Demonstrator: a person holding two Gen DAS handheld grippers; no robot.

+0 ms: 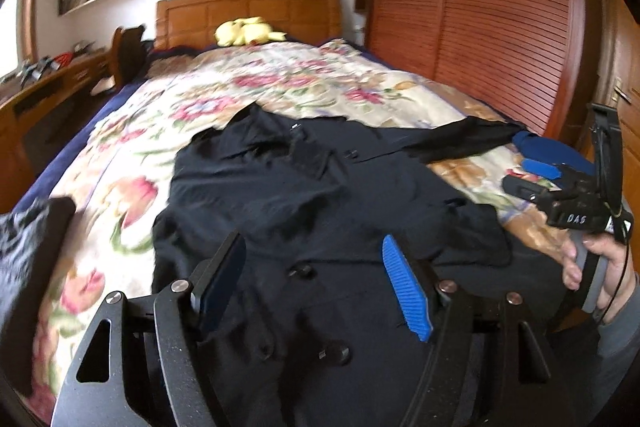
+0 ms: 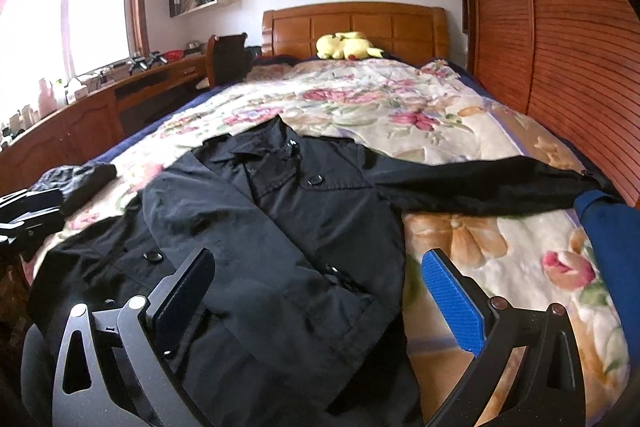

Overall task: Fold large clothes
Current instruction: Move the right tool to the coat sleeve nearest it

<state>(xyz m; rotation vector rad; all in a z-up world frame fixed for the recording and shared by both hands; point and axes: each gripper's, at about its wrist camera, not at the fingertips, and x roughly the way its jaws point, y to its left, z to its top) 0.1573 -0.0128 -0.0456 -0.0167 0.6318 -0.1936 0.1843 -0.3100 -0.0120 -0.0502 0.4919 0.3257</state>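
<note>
Both your left gripper (image 1: 314,287) and right gripper (image 2: 320,303) hang released over the coat (image 2: 280,227); grab one layer only, or the folded sleeve (image 2: 260,211) drags loose.

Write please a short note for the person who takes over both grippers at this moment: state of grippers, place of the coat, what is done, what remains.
Left gripper: open, nothing held, above the coat's lower front.
Right gripper: open, empty, above the coat's right edge.
Black coat: lies front up on the floral blanket, collar toward the headboard.
Done: one sleeve folded across the front.
Left: the other sleeve is stretched out sideways; fold it in, then the body.
</note>
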